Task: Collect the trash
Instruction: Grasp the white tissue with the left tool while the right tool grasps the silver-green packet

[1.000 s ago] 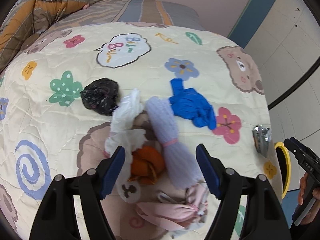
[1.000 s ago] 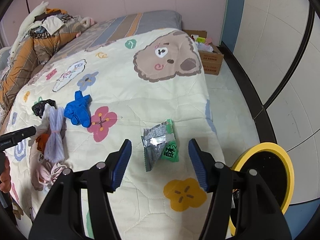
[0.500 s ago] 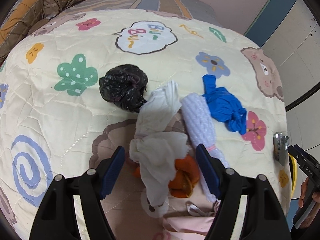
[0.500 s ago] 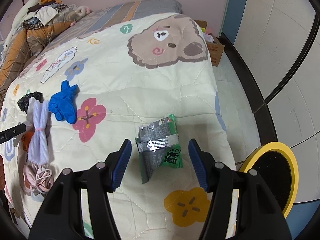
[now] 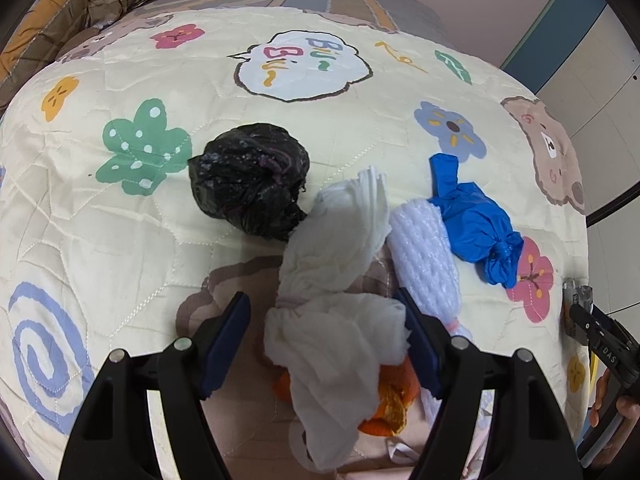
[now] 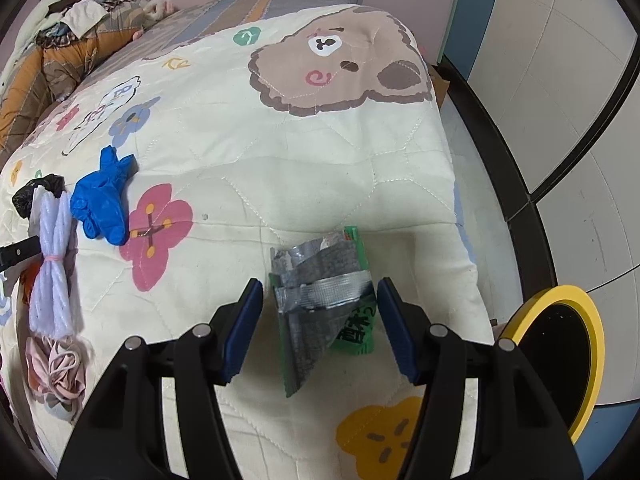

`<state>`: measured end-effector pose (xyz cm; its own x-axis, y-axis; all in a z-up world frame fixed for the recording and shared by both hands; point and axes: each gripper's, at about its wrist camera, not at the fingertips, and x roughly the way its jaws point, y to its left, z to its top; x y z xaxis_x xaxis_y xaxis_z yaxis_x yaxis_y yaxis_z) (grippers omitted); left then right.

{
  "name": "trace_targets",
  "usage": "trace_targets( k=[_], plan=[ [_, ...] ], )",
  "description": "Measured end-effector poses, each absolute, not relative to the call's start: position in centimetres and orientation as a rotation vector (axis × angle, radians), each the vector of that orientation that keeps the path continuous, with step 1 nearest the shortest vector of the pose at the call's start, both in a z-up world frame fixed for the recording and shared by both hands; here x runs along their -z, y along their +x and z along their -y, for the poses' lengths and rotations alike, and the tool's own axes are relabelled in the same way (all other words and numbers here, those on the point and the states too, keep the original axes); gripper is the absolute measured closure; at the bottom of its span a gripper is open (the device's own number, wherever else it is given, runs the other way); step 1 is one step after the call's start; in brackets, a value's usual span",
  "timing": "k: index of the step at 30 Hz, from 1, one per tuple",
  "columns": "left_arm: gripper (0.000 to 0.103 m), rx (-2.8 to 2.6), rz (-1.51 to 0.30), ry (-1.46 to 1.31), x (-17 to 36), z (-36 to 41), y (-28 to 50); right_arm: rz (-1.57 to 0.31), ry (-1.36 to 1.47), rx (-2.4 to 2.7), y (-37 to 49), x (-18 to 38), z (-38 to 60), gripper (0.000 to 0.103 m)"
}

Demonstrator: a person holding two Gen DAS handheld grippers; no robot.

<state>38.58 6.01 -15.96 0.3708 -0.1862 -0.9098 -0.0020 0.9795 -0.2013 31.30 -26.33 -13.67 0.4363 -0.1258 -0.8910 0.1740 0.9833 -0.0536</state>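
Note:
Trash lies on a patterned bed quilt (image 5: 120,220). My left gripper (image 5: 326,338) is open, its jaws on either side of a crumpled white tissue bundle (image 5: 336,300) that lies over orange peel (image 5: 390,400). Around it are a black bag (image 5: 250,184), a white foam net (image 5: 424,256) and a blue bag (image 5: 478,228). My right gripper (image 6: 318,322) is open, its jaws on either side of a silver and green snack wrapper (image 6: 324,300) near the bed's edge. The blue bag (image 6: 100,200) and foam net (image 6: 52,272) show at the left of the right wrist view.
A yellow-rimmed black bin (image 6: 560,356) stands on the floor right of the bed. A pink crumpled piece (image 6: 56,368) lies near the bed's front edge. Piled blankets and clothes (image 6: 60,52) sit at the far left. A cardboard box (image 6: 440,80) stands by the wall.
My left gripper moved left and forward from the foam net to straddle the white tissue bundle. My right gripper closed in on the snack wrapper, which now sits between its jaws.

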Motion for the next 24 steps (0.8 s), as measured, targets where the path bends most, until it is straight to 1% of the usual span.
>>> trace_targets(
  k=[5, 6, 7, 8, 9, 10, 13, 16, 21, 24],
  plan=[
    [0.034, 0.121, -1.19, -0.178, 16.3, -5.9, 38.9, -1.102, 0.049, 0.188, 31.7, 13.9, 26.3, 0.047],
    [0.036, 0.121, -1.187, -0.175, 16.3, -5.8, 38.9, -1.102, 0.049, 0.19, 31.8, 14.0, 26.3, 0.047],
    [0.042, 0.118, -1.184, -0.17, 16.3, -5.8, 38.9, -1.103, 0.044, 0.193, 31.9, 14.1, 26.3, 0.049],
    [0.044, 0.116, -1.183, -0.166, 16.3, -5.7, 38.9, -1.105, 0.039, 0.193, 32.0, 14.2, 26.2, 0.053],
    [0.052, 0.117, -1.187, -0.167, 16.4, -5.7, 39.0, -1.109, 0.035, 0.192, 32.1, 14.4, 26.1, 0.055],
    [0.06, 0.118, -1.192, -0.169, 16.5, -5.7, 39.0, -1.112, 0.029, 0.193, 32.1, 14.5, 26.1, 0.056],
    [0.07, 0.12, -1.187, -0.168, 16.6, -5.7, 38.9, -1.112, 0.016, 0.194, 32.4, 14.7, 25.9, 0.059],
    [0.074, 0.121, -1.161, -0.17, 16.2, -5.7, 38.7, -1.107, 0.014, 0.196, 32.6, 14.6, 25.8, 0.064],
    [0.076, 0.117, -1.165, -0.169, 16.0, -5.9, 38.6, -1.088, 0.022, 0.203, 32.6, 14.1, 26.1, 0.072],
    [0.076, 0.121, -1.16, -0.189, 15.5, -6.4, 38.2, -1.078, 0.027, 0.194, 32.4, 13.6, 26.1, 0.073]
  ],
)
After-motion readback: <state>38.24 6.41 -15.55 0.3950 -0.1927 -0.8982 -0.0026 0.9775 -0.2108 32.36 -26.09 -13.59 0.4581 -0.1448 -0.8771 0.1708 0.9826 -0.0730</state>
